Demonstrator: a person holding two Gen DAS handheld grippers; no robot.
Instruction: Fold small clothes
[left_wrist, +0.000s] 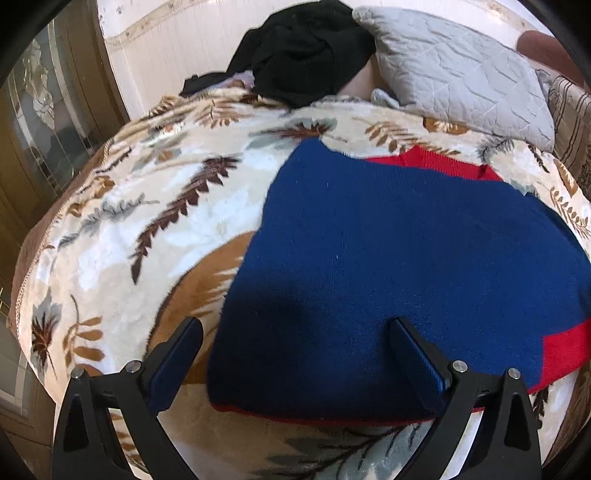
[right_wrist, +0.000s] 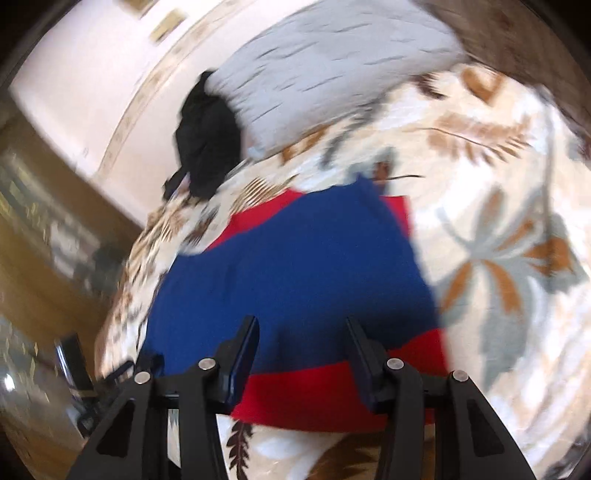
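Note:
A blue and red knitted garment (left_wrist: 388, 258) lies flat on the leaf-patterned blanket (left_wrist: 147, 206), its blue part on top and red showing at the far edge and the near right corner. My left gripper (left_wrist: 295, 325) hangs open just above its near left edge, one finger over the blanket, the other over the blue knit. In the blurred right wrist view the same garment (right_wrist: 295, 266) lies below my right gripper (right_wrist: 301, 323), which stands open over the seam between blue and red. Nothing is between either pair of fingers.
A grey quilted pillow (left_wrist: 454, 70) and a heap of black clothes (left_wrist: 306, 51) lie at the far end of the bed, against the pale wall. A wooden cabinet with glass (left_wrist: 48, 122) stands to the left. Blanket (right_wrist: 509, 258) spreads to the garment's right.

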